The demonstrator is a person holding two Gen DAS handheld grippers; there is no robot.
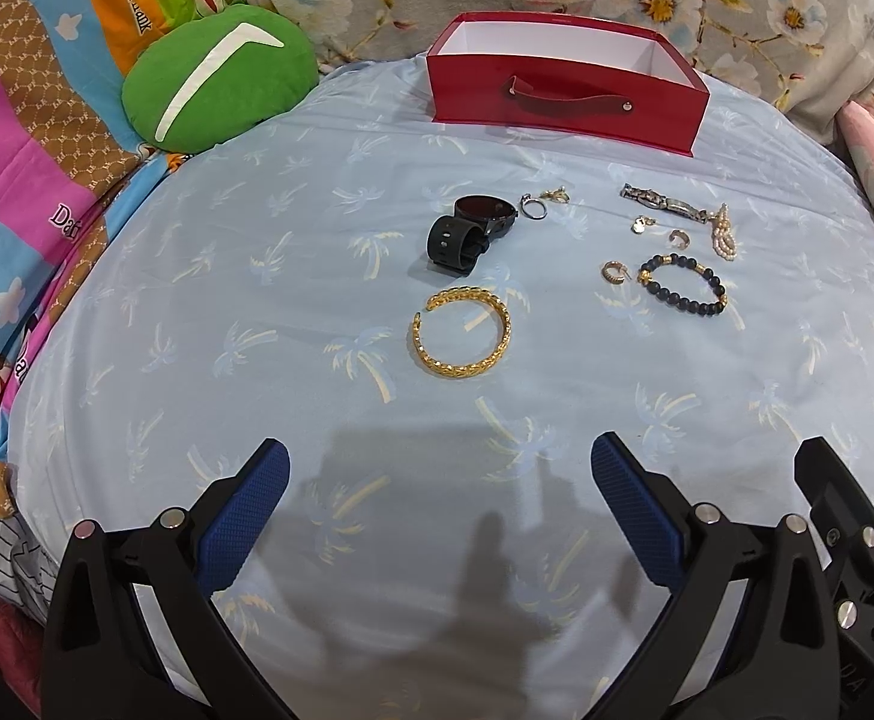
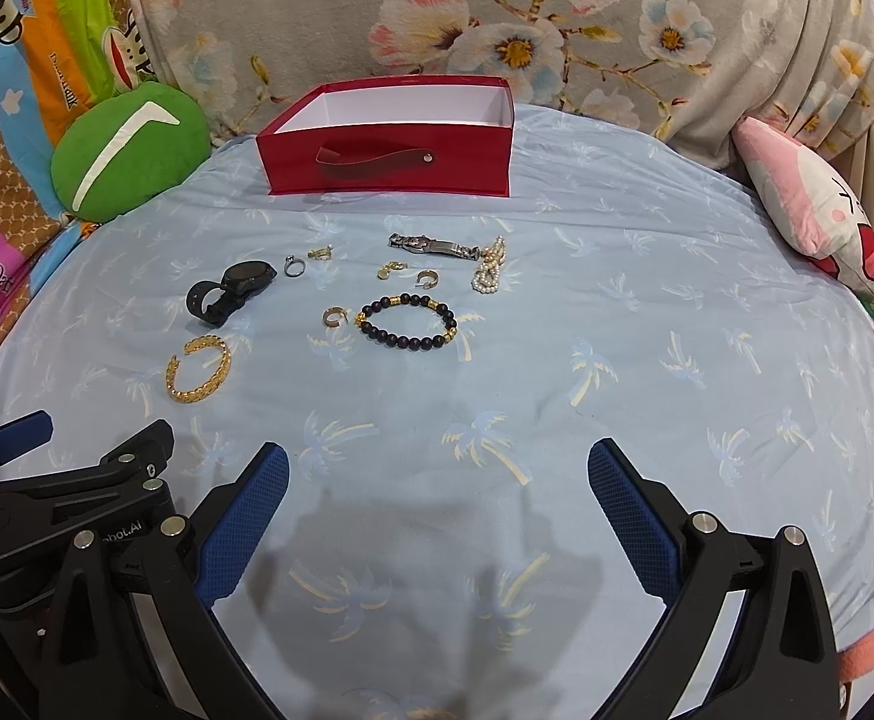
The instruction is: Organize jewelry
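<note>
Both claws, left (image 1: 440,468) and right (image 2: 438,468), gape empty; only right view shows pink pillow (image 2: 809,204)

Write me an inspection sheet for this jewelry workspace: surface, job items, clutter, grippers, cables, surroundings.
Surface: pale blue palm-print sheet, lightly wrinkled.
Job's things: red box open at the back, no jewelry visible inside. Loose on the sheet: gold cuff bracelet, black smartwatch, silver ring, black bead bracelet, metal watch, pearl strand, several small gold earrings.
Clutter: nothing seen.
Grippers: left gripper open, empty; right gripper open, empty; both short of the jewelry.
Cables: nothing seen.
Surroundings: green cushion, pink plush, floral fabric, cartoon quilt.
</note>
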